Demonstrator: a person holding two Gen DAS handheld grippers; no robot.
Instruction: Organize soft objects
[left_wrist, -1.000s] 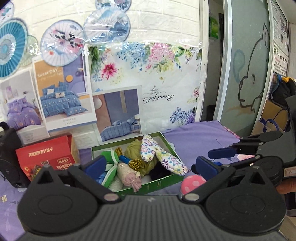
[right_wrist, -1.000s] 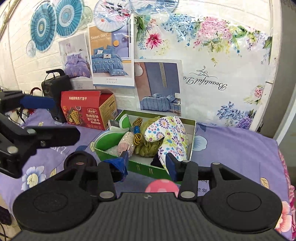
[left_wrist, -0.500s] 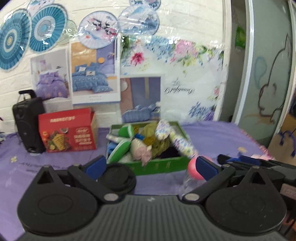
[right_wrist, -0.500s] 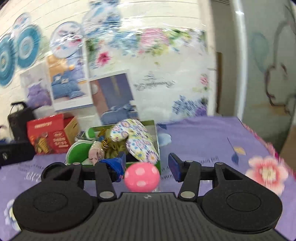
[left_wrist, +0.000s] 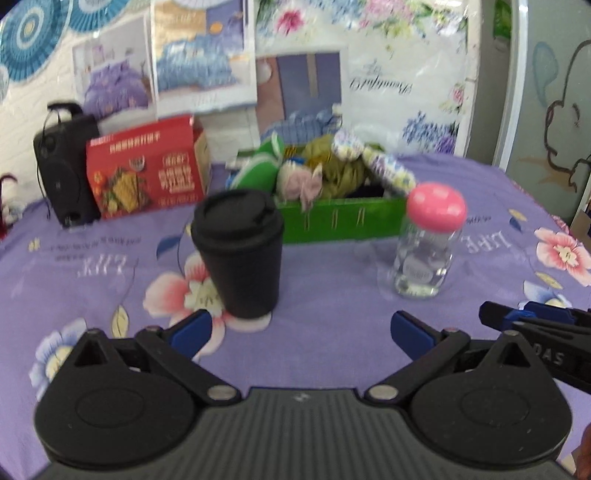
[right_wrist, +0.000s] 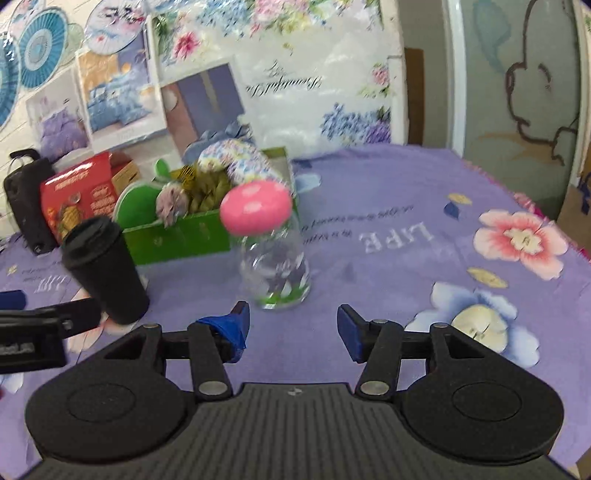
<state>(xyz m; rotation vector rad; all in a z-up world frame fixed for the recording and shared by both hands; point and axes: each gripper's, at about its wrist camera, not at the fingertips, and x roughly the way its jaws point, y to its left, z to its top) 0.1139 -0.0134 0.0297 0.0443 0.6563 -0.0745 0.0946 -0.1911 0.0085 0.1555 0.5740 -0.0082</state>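
A green box (left_wrist: 343, 221) (right_wrist: 177, 236) stands at the back of the purple flowered bedspread. It is heaped with soft things: a floral oven mitt (left_wrist: 384, 166), olive cloth (left_wrist: 340, 170), a pale pink pouch (left_wrist: 295, 181) and a green-and-white piece (left_wrist: 262, 170). My left gripper (left_wrist: 301, 328) is open and empty, low over the spread, just in front of a black lidded cup (left_wrist: 240, 254). My right gripper (right_wrist: 293, 321) is open and empty too, just short of a clear glass jar with a pink lid (right_wrist: 273, 269).
A red carton (left_wrist: 144, 177) and a black speaker (left_wrist: 62, 173) stand left of the box. The cup (right_wrist: 105, 266) and jar (left_wrist: 424, 254) stand between the grippers and the box. The posters on the wall are close behind it. The bed's edge lies to the right.
Both grippers have come down toward the bedspread and tilted downward, so the cup and jar now stand in full view ahead. The right gripper's jaws stand wider than a second ago.
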